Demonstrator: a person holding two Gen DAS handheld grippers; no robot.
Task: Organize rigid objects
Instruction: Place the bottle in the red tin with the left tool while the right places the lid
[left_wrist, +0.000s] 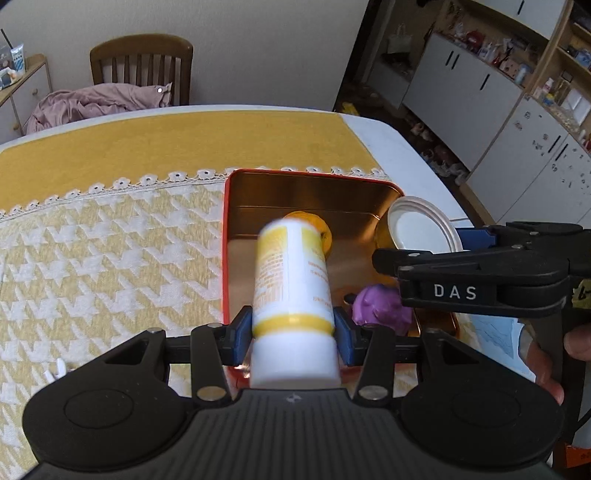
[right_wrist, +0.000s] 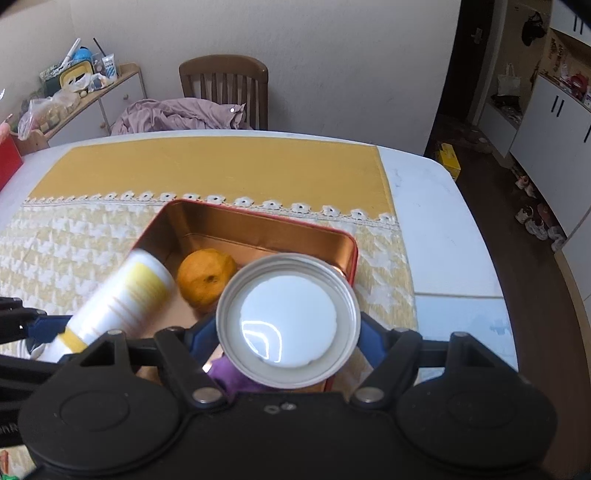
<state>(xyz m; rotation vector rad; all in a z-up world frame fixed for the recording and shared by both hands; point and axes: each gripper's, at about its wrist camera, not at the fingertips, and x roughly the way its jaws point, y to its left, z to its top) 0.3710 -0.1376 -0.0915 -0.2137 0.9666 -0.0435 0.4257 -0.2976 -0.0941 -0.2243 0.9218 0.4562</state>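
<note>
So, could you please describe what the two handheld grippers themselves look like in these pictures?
Both are matte black plastic. The left gripper has a ribbed body, two round side discs, silver rivets on its linkage bars and blue finger pads. The right gripper is built the same; its side bears white letters, DAS.

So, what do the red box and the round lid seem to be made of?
Box: likely thin metal, painted red outside, with a shiny coppery inside that mirrors the orange. Lid: probably metal, dull silver ridged rim, with a glossy white liner that reflects light.
</note>
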